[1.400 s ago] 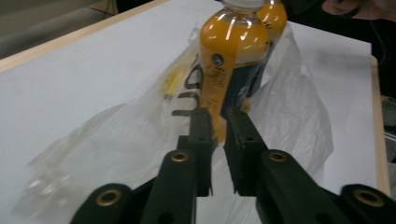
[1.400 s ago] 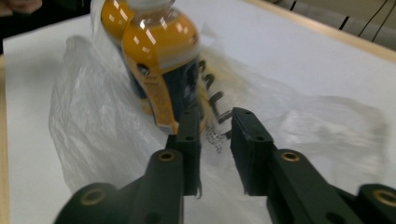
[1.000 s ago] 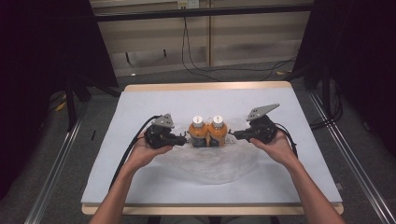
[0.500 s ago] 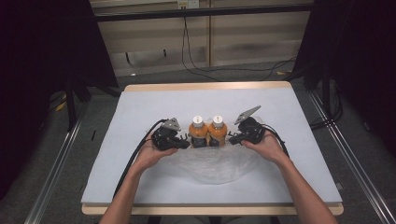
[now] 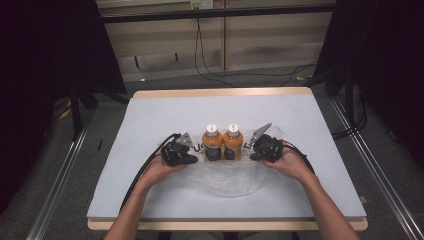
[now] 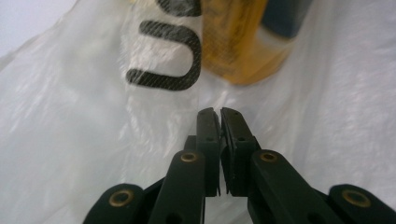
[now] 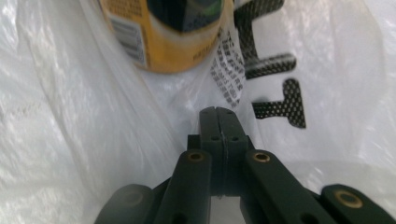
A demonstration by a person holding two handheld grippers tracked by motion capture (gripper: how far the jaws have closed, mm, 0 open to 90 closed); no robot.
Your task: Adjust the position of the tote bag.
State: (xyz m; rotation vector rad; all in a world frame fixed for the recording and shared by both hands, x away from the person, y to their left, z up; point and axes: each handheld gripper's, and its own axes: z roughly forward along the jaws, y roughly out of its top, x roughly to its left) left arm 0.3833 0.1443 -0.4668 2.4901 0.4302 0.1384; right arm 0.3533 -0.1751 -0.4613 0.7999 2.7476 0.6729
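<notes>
Two orange bottles stand upright, touching, mid-worktop on a clear plastic bag. Just left of them the left claw, just right the right claw — both pinched closed on the film. Uneven pulling could topple the bottles — or thin plastic could slip free.

Large black mesh-pattern "U" printed on clear plastic bag, left gripper view. Partial black "T"-like glyph plus strokes on same bag in right gripper view, word not readable. Small print block on bag and barcode on orange bottle label too blurred to read. Nothing legible in high view.
</notes>
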